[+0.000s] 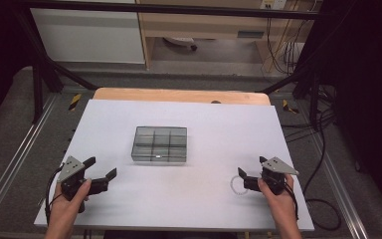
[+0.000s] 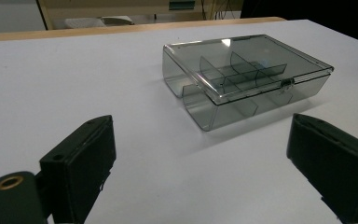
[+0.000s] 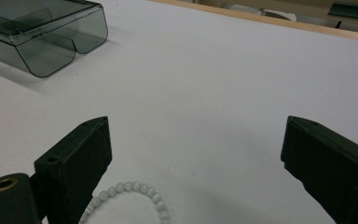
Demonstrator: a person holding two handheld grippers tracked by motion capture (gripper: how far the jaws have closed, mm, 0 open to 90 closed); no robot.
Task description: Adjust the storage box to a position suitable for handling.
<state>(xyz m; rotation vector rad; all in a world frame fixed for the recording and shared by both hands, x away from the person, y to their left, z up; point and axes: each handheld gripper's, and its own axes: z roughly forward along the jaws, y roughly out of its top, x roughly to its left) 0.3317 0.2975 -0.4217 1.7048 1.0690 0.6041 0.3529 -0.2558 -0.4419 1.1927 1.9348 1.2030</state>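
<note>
A smoky clear plastic box (image 1: 159, 144) with inner dividers and a shut lid sits mid-table; it also appears as the box (image 2: 244, 77) and the box (image 3: 42, 35). A white bead bracelet (image 1: 238, 185) lies flat on the table near the front right, seen close as the bracelet (image 3: 130, 200). My right gripper (image 1: 252, 172) is open, its jaws just beyond and around the bracelet, nothing between them (image 3: 193, 172). My left gripper (image 1: 101, 168) is open near the front left, pointing toward the box (image 2: 200, 168), empty.
The white table top (image 1: 219, 129) has a wooden strip (image 1: 179, 94) along its far edge. Black frame bars and cables stand around the table. A cable coils on the floor at right (image 1: 328, 209).
</note>
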